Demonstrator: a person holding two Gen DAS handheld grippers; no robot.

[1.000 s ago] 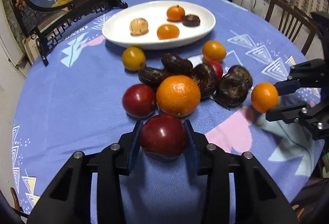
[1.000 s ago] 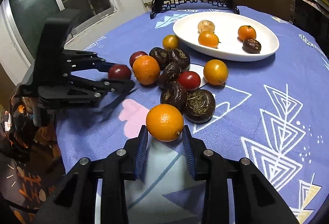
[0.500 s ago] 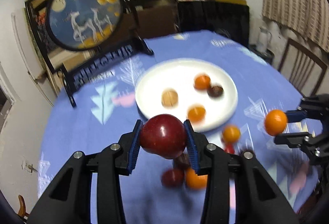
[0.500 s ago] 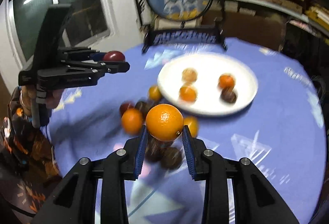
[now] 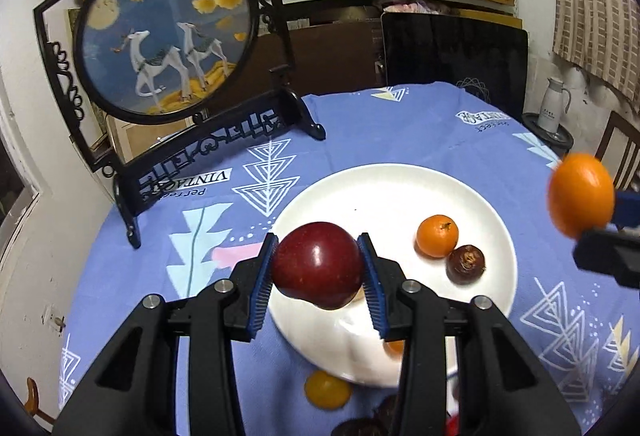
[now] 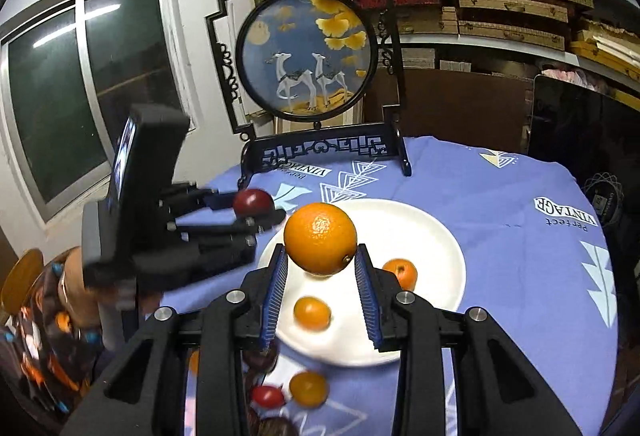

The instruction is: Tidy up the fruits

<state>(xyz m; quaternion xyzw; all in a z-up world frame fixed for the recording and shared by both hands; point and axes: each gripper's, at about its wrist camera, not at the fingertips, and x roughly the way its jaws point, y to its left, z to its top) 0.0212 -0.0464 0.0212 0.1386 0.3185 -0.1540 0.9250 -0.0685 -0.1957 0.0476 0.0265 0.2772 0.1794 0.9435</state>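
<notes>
My left gripper [image 5: 319, 270] is shut on a dark red plum [image 5: 318, 270] and holds it above the left rim of the white plate [image 5: 384, 196]. My right gripper [image 6: 321, 272] is shut on an orange [image 6: 320, 238] and holds it above the same plate [image 6: 432, 236]. The plate holds a small tangerine [image 5: 437, 235] and a dark brown fruit [image 5: 466, 264]. The orange also shows at the right edge of the left wrist view [image 5: 580, 194]. The plum and left gripper show at the left of the right wrist view [image 6: 253, 202].
A round deer-painted screen on a black stand [image 5: 164, 32] stands behind the plate on the blue tablecloth [image 5: 400, 120]. Loose fruits lie near the plate's front rim: a yellow-orange one [image 5: 327, 390], a red one [image 6: 267, 396]. A chair [image 5: 622, 152] stands at the right.
Both grippers have risen from the table with their fruits and moved forward over the plate. The loose fruit pile has dropped to the bottom of both views.
</notes>
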